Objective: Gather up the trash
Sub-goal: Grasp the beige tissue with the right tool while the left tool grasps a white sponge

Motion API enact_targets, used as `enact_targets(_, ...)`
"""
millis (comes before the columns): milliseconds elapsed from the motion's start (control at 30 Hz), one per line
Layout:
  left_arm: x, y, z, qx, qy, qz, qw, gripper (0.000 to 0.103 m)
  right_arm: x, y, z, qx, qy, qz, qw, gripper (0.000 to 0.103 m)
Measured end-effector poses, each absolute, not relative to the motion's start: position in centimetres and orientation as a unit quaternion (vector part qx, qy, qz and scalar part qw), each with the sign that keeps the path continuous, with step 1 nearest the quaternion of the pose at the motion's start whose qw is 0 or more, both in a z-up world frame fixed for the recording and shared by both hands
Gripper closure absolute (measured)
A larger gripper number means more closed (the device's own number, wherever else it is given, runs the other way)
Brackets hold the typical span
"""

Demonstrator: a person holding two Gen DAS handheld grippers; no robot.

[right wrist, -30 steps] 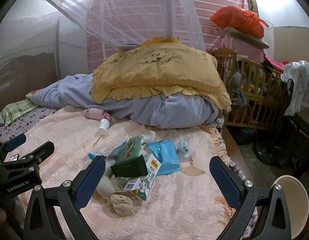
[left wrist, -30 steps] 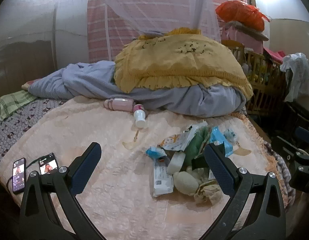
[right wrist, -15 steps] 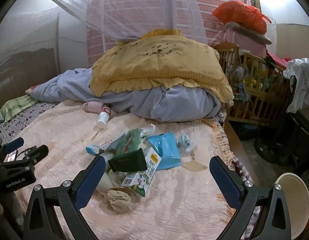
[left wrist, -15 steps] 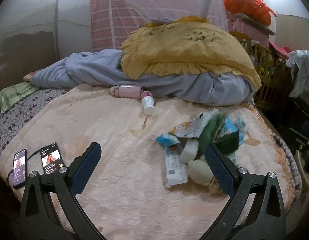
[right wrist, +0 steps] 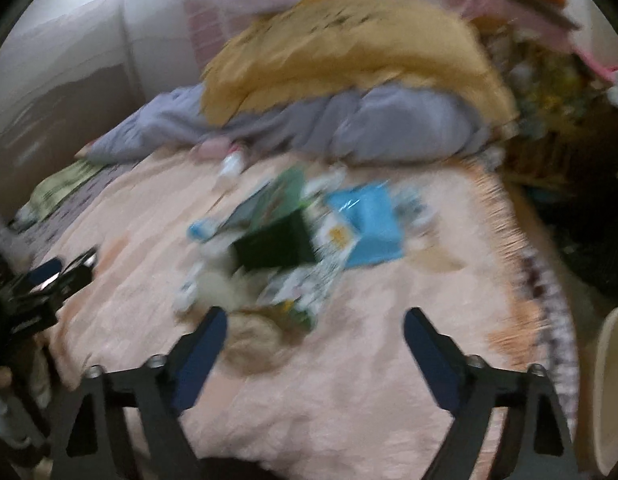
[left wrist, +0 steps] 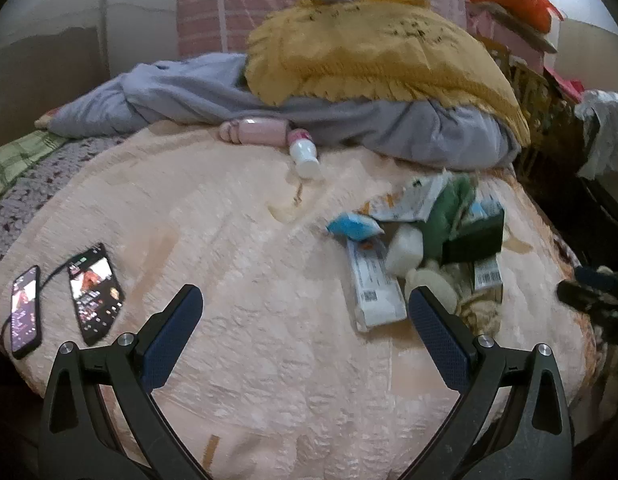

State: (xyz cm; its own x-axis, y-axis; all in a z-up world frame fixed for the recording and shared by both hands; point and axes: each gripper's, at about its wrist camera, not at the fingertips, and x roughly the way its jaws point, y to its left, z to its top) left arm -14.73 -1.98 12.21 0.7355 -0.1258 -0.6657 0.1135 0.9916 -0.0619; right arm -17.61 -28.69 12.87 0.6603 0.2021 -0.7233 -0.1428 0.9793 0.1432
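Trash pile lying on the peach bedspread of the bed, toward its right side as seen from the left wrist camera. Components visible in that view: a small blue packet at the pile's left edge; a long white wrapper with a barcode just below it; a white rounded container beside the wrapper; a dark green box on top, with a green bag behind it. In the right wrist view, which is motion-blurred, the same heap appears ahead and slightly left, with the dark green box uppermost, a blue bag to its right, a printed carton under the box, and a crumpled brownish wad nearest the camera, close to the left finger.

Left gripper: jaws wide apart, empty, held over bare bedspread with the pile just beyond its right finger. Right gripper: jaws likewise apart and empty, above the bedspread at the near edge of the pile; contact with the wad cannot be judged through the blur.

Background: two lit phones on the bed at left; a white bottle with pink cap lying near a grey quilt topped by a yellow fringed cover. A pale round bin rim shows at the far right of the right wrist view.
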Motion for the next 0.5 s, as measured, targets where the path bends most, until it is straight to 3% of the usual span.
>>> enact_targets(100, -14.5, -2.3, 11.2, -0.003, 0.374, -0.079, 0.924, 0.001, -16.4, -27.5, 10.9, 0.048, 0.442, 0.157, 0.882, 0.039)
enact_targets(267, -13.9, -2.9, 10.6, 0.0, 0.386, -0.094, 0.917, 0.001, -13.3, -24.8, 7.3, 0.008, 0.499, 0.215, 0.839, 0.042)
enact_targets(333, -13.3, -3.2, 10.6, -0.002, 0.389, -0.101, 0.916, 0.001, -12.3, -24.2, 6.4, 0.005, 0.507, 0.226, 0.832, 0.056)
enact_targets(367, -13.0, -3.5, 10.5, -0.002, 0.392, -0.105, 0.914, 0.003, -11.8, -24.0, 5.8, 0.004, 0.51, 0.23, 0.829, 0.059)
enact_targets(433, -12.1, -4.2, 10.2, 0.0, 0.403, -0.117, 0.908, 0.011, -11.0, -23.8, 4.8, -0.007, 0.515, 0.224, 0.827, 0.074)
enact_targets(500, -11.5, -4.9, 9.8, 0.001, 0.411, -0.133, 0.902, 0.017, -11.1, -24.5, 4.8, 0.002, 0.509, 0.222, 0.832, 0.079)
